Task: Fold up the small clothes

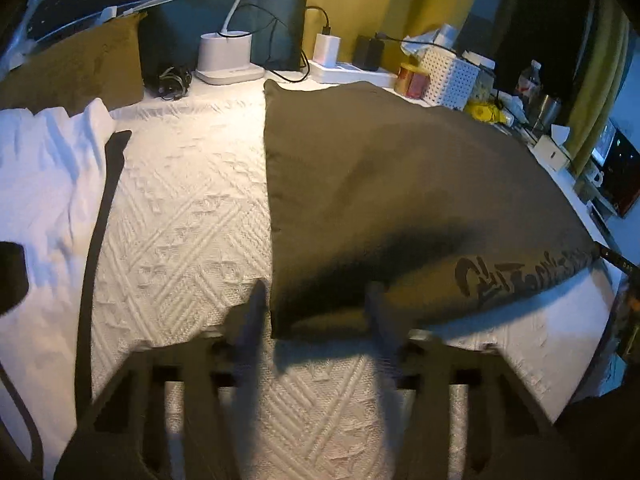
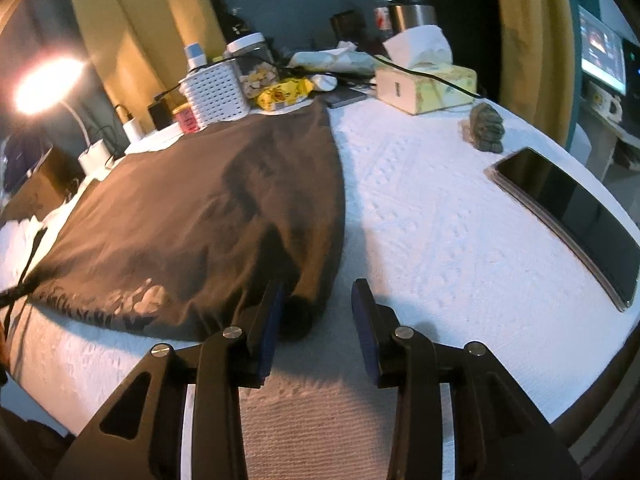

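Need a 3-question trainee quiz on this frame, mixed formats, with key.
1. True or false: the right claw is clamped on the dark garment.
2. What lies on the white cloth right of the garment in the right wrist view? A) phone B) scissors C) mug
3. Fill in: in the left wrist view, the garment's near left corner lies between the open fingers of the left ____.

Key: 1 false, its jaws stand open beside the garment's near corner; 2 A; 3 claw.
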`<state>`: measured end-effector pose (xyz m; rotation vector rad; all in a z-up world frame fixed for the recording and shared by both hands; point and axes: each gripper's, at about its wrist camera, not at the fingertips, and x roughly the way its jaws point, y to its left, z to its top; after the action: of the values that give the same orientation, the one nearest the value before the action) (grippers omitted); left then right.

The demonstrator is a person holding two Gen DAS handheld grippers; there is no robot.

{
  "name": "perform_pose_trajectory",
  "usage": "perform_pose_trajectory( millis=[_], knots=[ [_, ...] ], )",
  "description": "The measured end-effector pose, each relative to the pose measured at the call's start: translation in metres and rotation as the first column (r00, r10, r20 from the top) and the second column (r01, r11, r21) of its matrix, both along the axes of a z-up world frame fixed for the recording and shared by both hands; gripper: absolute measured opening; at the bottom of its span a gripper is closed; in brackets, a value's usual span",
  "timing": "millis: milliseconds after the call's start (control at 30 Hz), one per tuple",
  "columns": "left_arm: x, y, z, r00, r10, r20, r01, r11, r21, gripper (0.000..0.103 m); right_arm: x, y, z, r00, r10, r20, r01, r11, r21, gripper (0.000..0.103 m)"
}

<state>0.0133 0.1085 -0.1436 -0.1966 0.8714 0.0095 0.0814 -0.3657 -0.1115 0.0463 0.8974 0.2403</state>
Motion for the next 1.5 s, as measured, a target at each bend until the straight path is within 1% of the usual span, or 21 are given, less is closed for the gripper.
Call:
perform_pose_trajectory(
  millis=[33, 67, 100, 233, 467, 733, 1167, 1367, 1500],
  knots=[
    [0.000, 0.001, 0.000, 1.000, -0.003, -0.012, 0.003, 1.000, -0.008, 0.015, -0.001, 0.001, 0.000, 1.000, 0.004, 0.004, -0.004, 1.000, -0.008, 0.037],
    [0.000, 0.002, -0.001, 1.000, -0.006, -0.015, 0.006, 1.000, -0.011, 0.012, -0.001, 0.002, 0.000, 1.000, 0.008, 0.006, -0.008, 1.000, -0.017, 0.027],
    [-0.002, 0.003, 0.000, 1.000, -0.007, -0.018, 0.007, 1.000, -0.013, 0.007, 0.000, 0.003, -0.001, 1.000, 0.026, -0.005, -0.026, 0.999, -0.021, 0.004],
    [-0.009, -0.001, 0.005, 1.000, -0.002, -0.008, 0.002, 1.000, 0.004, 0.006, -0.002, 0.006, 0.001, 0.998, 0.066, -0.014, -0.067, 0.997, -0.046, 0.004],
    [-0.022, -0.004, 0.019, 1.000, 0.001, 0.012, -0.001, 1.000, 0.020, 0.005, -0.011, 0.002, 0.011, 0.997, 0.073, 0.011, -0.072, 0.994, -0.077, 0.004],
    [-0.039, -0.010, 0.026, 1.000, -0.010, 0.014, 0.010, 1.000, 0.024, 0.005, -0.024, -0.002, 0.015, 0.996, 0.090, 0.018, -0.088, 0.991, -0.096, 0.004],
    [-0.071, -0.023, 0.023, 1.000, -0.023, -0.010, 0.024, 0.999, 0.035, 0.005, -0.052, -0.015, 0.020, 0.994, 0.105, 0.023, -0.102, 0.986, -0.128, 0.004],
    [-0.081, -0.027, 0.013, 0.998, -0.037, -0.048, 0.039, 0.999, 0.030, 0.005, -0.066, -0.022, 0.014, 0.994, 0.108, -0.002, -0.107, 0.984, -0.144, 0.004],
    [-0.083, -0.026, 0.008, 0.997, -0.032, -0.074, 0.032, 0.999, 0.009, 0.007, -0.070, -0.027, 0.012, 0.994, 0.109, -0.012, -0.109, 0.986, -0.126, 0.004]
  ],
)
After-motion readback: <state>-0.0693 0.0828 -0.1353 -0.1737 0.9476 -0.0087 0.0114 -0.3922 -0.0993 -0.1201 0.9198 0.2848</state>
